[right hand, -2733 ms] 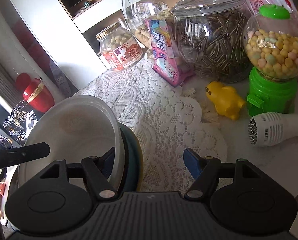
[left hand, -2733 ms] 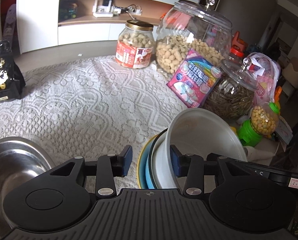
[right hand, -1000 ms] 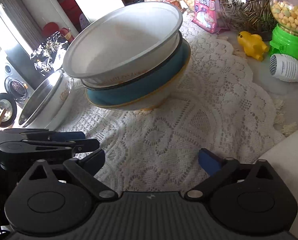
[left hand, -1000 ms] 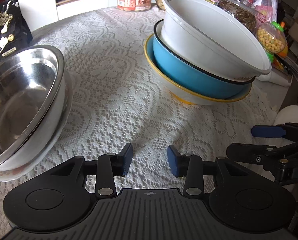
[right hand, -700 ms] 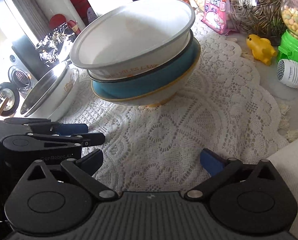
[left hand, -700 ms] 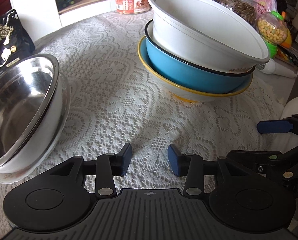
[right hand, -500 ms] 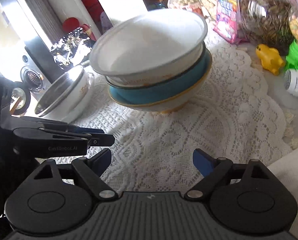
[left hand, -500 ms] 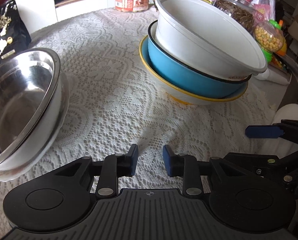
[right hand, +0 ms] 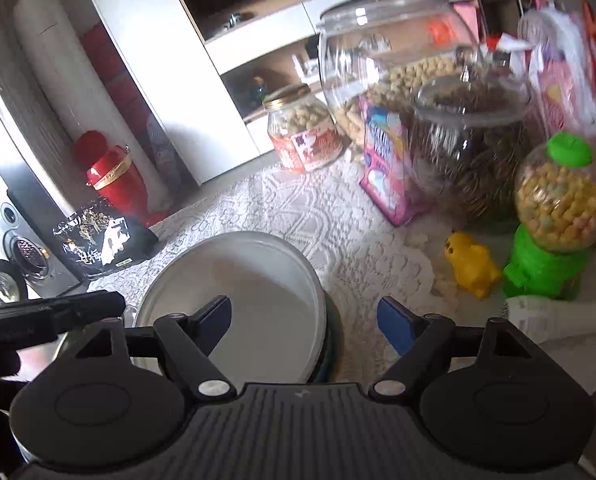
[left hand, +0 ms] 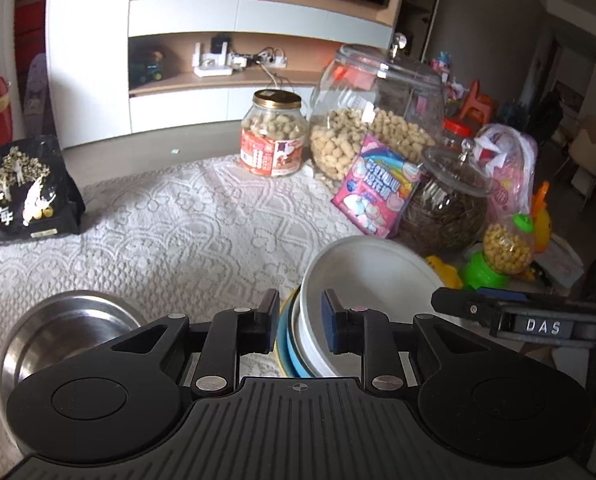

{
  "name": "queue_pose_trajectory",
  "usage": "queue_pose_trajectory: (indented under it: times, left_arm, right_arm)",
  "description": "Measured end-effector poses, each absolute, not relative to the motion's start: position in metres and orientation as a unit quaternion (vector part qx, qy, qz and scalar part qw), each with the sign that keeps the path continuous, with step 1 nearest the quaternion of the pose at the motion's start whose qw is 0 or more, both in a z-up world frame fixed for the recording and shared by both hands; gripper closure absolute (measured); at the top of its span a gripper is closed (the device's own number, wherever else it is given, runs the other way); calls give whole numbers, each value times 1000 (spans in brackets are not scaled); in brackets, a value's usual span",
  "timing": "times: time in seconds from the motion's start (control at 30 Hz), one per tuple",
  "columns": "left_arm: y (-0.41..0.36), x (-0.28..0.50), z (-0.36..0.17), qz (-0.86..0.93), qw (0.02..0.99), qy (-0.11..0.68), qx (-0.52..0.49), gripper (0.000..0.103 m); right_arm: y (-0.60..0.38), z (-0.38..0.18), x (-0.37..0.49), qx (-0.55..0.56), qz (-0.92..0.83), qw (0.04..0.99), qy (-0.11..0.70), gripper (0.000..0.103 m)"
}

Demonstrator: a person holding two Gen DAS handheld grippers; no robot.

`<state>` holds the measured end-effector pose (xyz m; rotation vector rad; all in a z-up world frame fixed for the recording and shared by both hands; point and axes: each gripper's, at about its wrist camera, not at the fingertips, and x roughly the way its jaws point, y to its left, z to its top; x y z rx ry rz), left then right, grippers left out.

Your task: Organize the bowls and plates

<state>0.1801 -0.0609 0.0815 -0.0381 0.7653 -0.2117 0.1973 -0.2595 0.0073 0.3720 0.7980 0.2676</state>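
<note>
Left wrist view: my left gripper (left hand: pixel 298 322) is pinching the rims of the bowl stack (left hand: pixel 362 280), lower centre. If I tug sideways it could tip onto the steel bowl (left hand: pixel 66 328), lower left.

Right wrist view: my right gripper (right hand: pixel 304 320) is spread wide over the white bowl (right hand: pixel 258 292). Lace tablecloth (right hand: pixel 338 216) might snag; glass jars (right hand: pixel 466 148) crowd the upper right.

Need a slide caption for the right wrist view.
Right gripper, open, straddles the white bowl rim; jars and snacks behind.
</note>
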Motion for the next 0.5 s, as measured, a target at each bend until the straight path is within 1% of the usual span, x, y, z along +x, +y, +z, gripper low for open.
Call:
queue_pose_trajectory:
  times: [0.07,0.13,0.2,0.27,0.33,0.37,0.4,0.5]
  left_arm:
    - [-66,193,68,-94,912,399,1,76]
    - [-66,204,56,-90,903,421,6,75]
    - [-65,214,47,-87,894,440,4,71]
    - [-63,222,39,-90,884,458,-1,64]
    - [-62,231,31,-97,870,483,-14,63]
    - [-62,237,25,-105,860,498,-27,62]
    - [-62,240,21,-110,852,511,-36,63]
    - [-69,247,10,-119,835,536,-40,63]
  right_arm:
    - [-257,-9,215,200,146,873,420,26]
    - [-248,-23,229,192,146,861,447,31]
    - [-240,-34,235,176,147,858,459,34]
    - [-235,-44,235,171,153,855,464,39]
    - [-234,-53,236,182,159,848,472,50]
    - [-235,-57,235,187,159,846,474,54]
    - [-237,-61,234,192,162,844,475,57]
    - [-243,-67,235,213,177,834,477,57]
